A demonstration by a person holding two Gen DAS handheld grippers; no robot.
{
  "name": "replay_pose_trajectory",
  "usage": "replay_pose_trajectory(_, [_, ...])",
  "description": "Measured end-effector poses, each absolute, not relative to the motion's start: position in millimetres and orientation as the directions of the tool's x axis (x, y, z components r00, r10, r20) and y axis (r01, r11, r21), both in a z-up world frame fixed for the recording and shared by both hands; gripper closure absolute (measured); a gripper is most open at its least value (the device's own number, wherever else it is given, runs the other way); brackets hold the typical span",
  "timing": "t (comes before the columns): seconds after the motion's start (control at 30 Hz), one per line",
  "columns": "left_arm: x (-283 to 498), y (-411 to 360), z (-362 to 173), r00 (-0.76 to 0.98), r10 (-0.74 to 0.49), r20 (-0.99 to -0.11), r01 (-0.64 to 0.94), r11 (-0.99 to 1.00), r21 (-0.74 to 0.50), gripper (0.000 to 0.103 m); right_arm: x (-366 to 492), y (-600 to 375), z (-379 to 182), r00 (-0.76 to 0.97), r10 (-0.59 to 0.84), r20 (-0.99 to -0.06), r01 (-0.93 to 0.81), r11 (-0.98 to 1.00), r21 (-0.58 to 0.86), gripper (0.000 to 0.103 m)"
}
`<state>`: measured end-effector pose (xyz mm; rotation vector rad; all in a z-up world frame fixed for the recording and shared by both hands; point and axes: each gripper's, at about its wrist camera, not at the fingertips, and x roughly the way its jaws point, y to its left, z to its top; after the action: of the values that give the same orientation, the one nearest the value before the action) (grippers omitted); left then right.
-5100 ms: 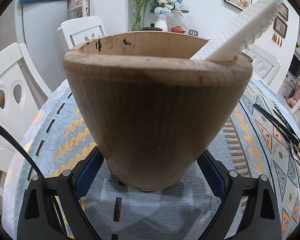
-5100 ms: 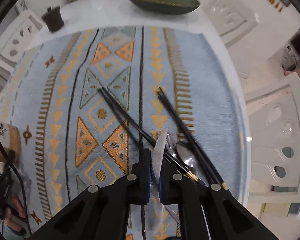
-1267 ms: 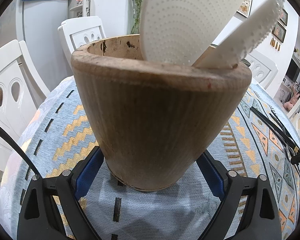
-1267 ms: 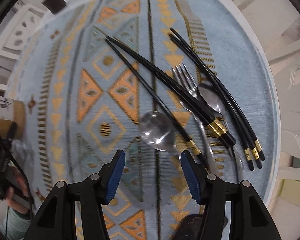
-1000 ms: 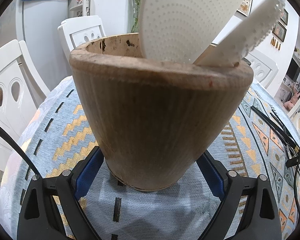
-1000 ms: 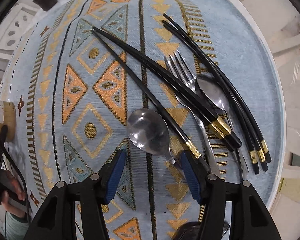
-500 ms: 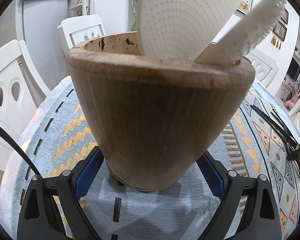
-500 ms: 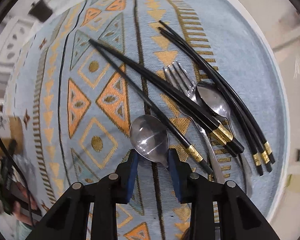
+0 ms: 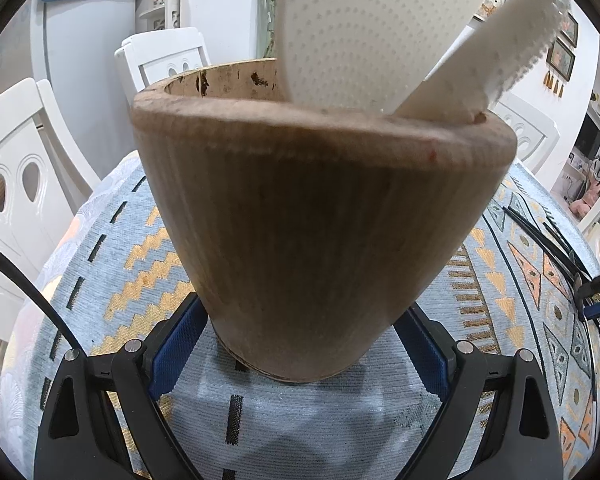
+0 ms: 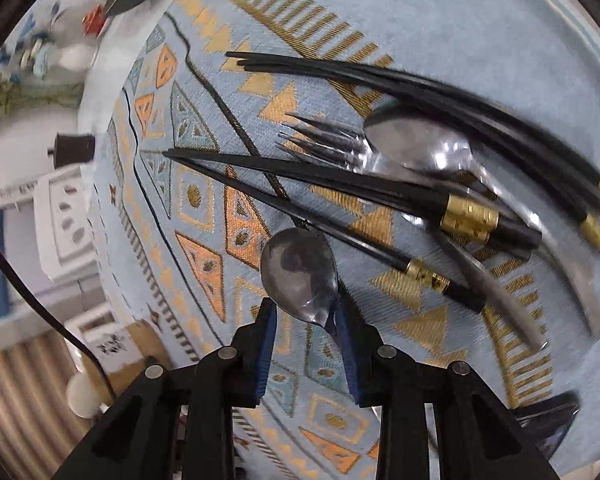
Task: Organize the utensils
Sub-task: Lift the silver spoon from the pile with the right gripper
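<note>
While the left hand-held gripper clamps one wooden holder with two dimpled white paddles sticking out, the right hand-held gripper has a shiny steel spoon between its tips, jaws just eased wider, grip unclear. Compared with a second ago, that spoon's tilted. Beyond it on the woven counter: one fork, one more spoon, several black gold-banded chopsticks.

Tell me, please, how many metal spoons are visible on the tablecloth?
2: one spoon lies between the right gripper's fingers, the second spoon lies beside the fork under black chopsticks.
</note>
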<state>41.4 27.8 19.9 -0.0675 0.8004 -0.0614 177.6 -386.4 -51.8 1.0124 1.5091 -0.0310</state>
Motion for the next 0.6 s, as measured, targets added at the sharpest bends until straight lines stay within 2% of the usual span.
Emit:
replay_pose_trajectory(0.07, [42,27,20,0.695,-0.08,-0.715,0.029,0.996,-0.083,0.01,164,-391,-58,0.185,0.631,-0.753,0.616,0.523,0.589,0.065])
replay_pose_trajectory(0.13, [42,28,20,0.694,-0.08,-0.715,0.029,0.996,-0.083,0.01,163,-386,-53,0.206,0.643,-0.738,0.597,0.515,0.615,0.064])
replay_pose_trajectory(0.3, [42,28,20,0.694,-0.08,-0.715,0.03,0.996,-0.083,0.01,169,-369,-27,0.157,0.51,-0.846,0.479,0.71,0.517,0.061])
replay_pose_trajectory(0.43, [42,28,20,0.694,-0.08,-0.715,0.029,0.996,-0.083,0.01,169,-354,-31,-0.006,0.295,-0.955,0.366,0.89,0.273,0.061])
replay_pose_trajectory(0.5, [42,28,20,0.694,-0.08,-0.715,0.029,0.996,-0.083,0.01,165,-341,-39,-0.047,0.293,-0.955,0.338,0.904,0.261,0.06])
replay_pose_trajectory(0.6, [42,28,20,0.694,-0.078,-0.716,0.029,0.996,-0.081,0.01,159,-327,-36,-0.007,0.311,-0.95,0.327,0.899,0.292,0.059])
